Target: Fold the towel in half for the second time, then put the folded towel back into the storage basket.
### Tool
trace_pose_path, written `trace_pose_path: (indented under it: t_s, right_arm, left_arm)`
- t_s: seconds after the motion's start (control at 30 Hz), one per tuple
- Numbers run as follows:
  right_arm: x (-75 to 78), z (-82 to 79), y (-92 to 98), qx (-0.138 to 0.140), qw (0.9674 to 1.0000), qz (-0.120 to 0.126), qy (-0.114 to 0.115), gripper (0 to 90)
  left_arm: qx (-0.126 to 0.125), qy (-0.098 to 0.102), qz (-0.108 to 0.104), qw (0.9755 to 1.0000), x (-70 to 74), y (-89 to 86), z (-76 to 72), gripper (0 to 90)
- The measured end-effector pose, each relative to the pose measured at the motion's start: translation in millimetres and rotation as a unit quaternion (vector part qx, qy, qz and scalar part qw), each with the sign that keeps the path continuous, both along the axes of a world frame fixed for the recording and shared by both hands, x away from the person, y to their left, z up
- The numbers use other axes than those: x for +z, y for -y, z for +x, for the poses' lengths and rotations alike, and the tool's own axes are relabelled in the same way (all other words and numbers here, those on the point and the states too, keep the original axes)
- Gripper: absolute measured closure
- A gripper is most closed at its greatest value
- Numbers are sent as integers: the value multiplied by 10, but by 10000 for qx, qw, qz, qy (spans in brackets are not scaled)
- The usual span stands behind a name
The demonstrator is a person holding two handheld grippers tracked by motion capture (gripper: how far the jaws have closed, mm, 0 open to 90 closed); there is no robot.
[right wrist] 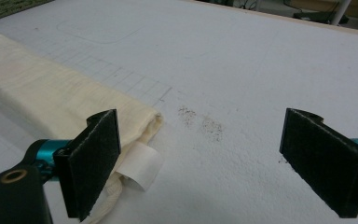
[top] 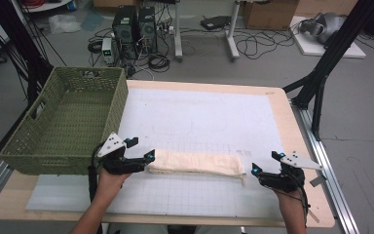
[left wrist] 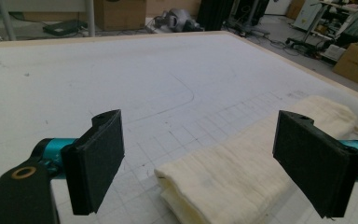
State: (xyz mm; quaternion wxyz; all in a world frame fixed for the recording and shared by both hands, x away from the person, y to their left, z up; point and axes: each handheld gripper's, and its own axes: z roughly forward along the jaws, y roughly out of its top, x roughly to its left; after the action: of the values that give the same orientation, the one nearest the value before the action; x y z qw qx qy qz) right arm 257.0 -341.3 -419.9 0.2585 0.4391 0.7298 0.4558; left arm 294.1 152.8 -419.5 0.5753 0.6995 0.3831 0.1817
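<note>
A cream cloth point(top: 195, 163), folded into a long strip, lies flat on the white grid mat point(top: 204, 117) near the front. My left gripper point(top: 142, 148) stands open at the strip's left end. In the left gripper view the cloth's folded end point(left wrist: 242, 172) lies between the wide-apart jaws of the left gripper point(left wrist: 200, 158), and neither pad presses on it. My right gripper point(top: 266, 162) is open at the strip's right end. In the right gripper view the cloth point(right wrist: 51, 93) and its white label point(right wrist: 142, 165) sit beside the left jaw of the right gripper point(right wrist: 200, 158), with bare mat between the pads.
A green woven basket point(top: 63, 122) stands on the table's left side, close behind my left hand. The wooden table edge point(top: 297, 146) runs along the right. Computers point(top: 134, 29), cables and boxes sit on the floor beyond the table.
</note>
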Motion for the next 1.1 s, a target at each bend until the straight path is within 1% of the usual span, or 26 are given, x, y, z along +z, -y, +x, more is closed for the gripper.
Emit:
trace_pose_path:
  t_s: [0.13, 0.33, 0.43, 0.5, 0.57, 0.73, 0.93, 1.03, 1.07, 1.1]
  right_arm:
    - [12, 1, 5, 20, 10000, -2, 51, 115]
    - [-37, 44, -22, 64, 9999, -67, -80, 115]
    - [-30, 45, -28, 66, 9999, -92, -67, 115]
    - [-35, 44, -21, 36, 9999, -92, -53, 115]
    - [-37, 42, -18, 27, 9999, -101, -50, 115]
    - [-31, 43, -11, 12, 9999, -96, -38, 116]
    - [-22, 34, -24, 14, 9999, -105, -66, 115]
    - [-15, 42, -24, -15, 9998, -186, -41, 115]
    - [-10, 38, -28, -27, 9998, -171, -70, 115]
    - [-11, 37, -30, -33, 9998, -178, -41, 115]
  left_arm:
    - [8, -2, 12, 10000, 4, 1, -5, 169]
    - [61, -94, 19, 9999, -20, -25, 11, 169]
    - [50, -129, 63, 9999, -31, -23, 19, 170]
    - [50, -160, 19, 9999, -38, -14, 20, 171]
    - [46, -173, 56, 9998, -40, -13, 22, 172]
    - [79, -205, 49, 9997, -51, -21, 29, 177]
    - [162, -394, 99, 9990, -80, -24, 39, 178]
    - [214, -492, 155, 9984, -89, -15, 42, 178]
    - [204, -507, 179, 9983, -92, -13, 42, 178]
    - [194, -516, 212, 9983, -98, -7, 45, 180]
